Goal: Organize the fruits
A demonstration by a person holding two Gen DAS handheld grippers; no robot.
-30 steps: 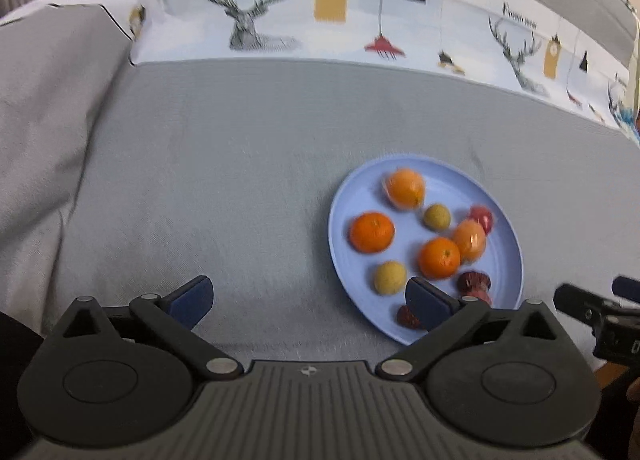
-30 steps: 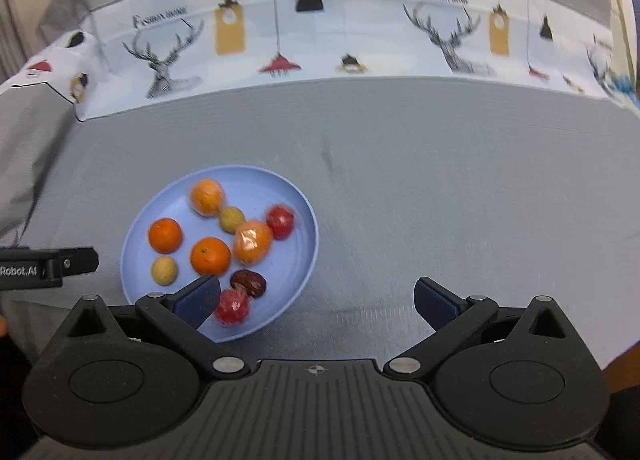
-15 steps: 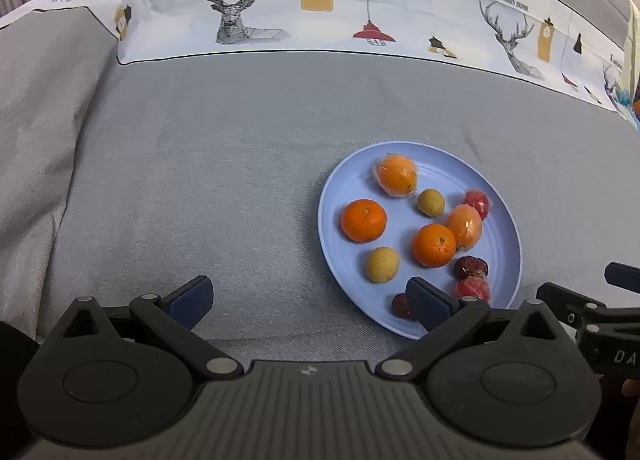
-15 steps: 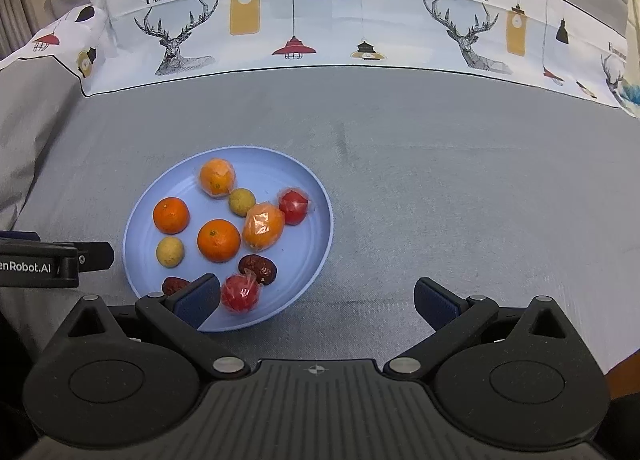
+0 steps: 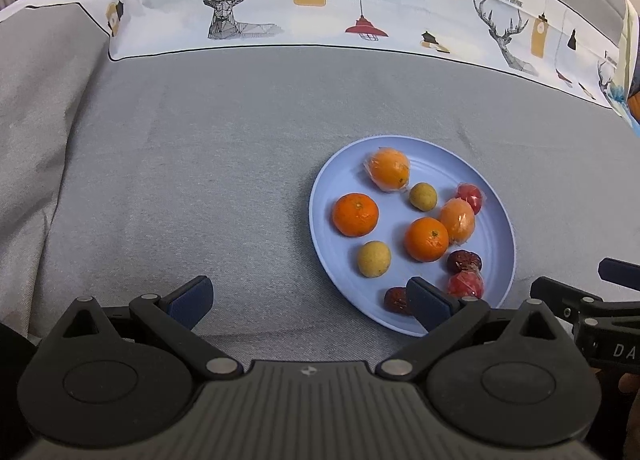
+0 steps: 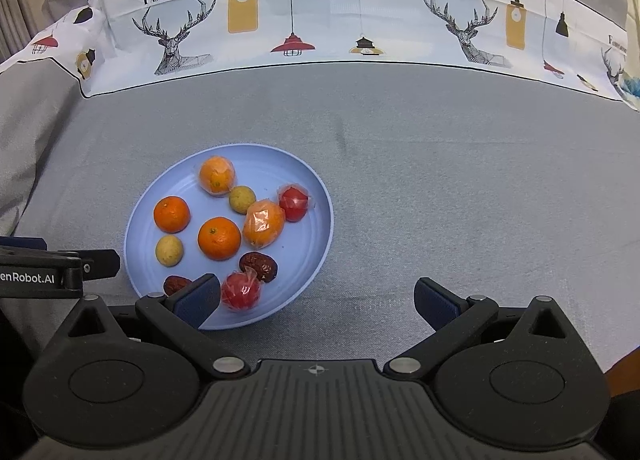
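Observation:
A light blue plate (image 5: 324, 219) (image 6: 316, 195) lies on a grey cloth and holds several fruits: bare oranges (image 5: 355, 214) (image 6: 219, 238), plastic-wrapped oranges (image 5: 389, 169) (image 6: 264, 223), small yellow fruits (image 5: 373, 258) (image 6: 169, 250), wrapped red fruits (image 5: 465, 284) (image 6: 241, 291) and dark red dates (image 5: 463, 260) (image 6: 258, 266). My left gripper (image 5: 308, 298) is open and empty, left of the plate's near edge. My right gripper (image 6: 318, 300) is open and empty, right of the plate's near edge.
The grey cloth (image 5: 200, 163) covers the surface. A white printed band with deer and lamps (image 6: 320, 19) runs along the back. The other gripper shows at the right edge of the left wrist view (image 5: 592, 316) and at the left edge of the right wrist view (image 6: 48, 272).
Both grippers have drawn slightly back and up, so the plate sits a little lower and more fully in each view. Both stay open and the fruits have not moved.

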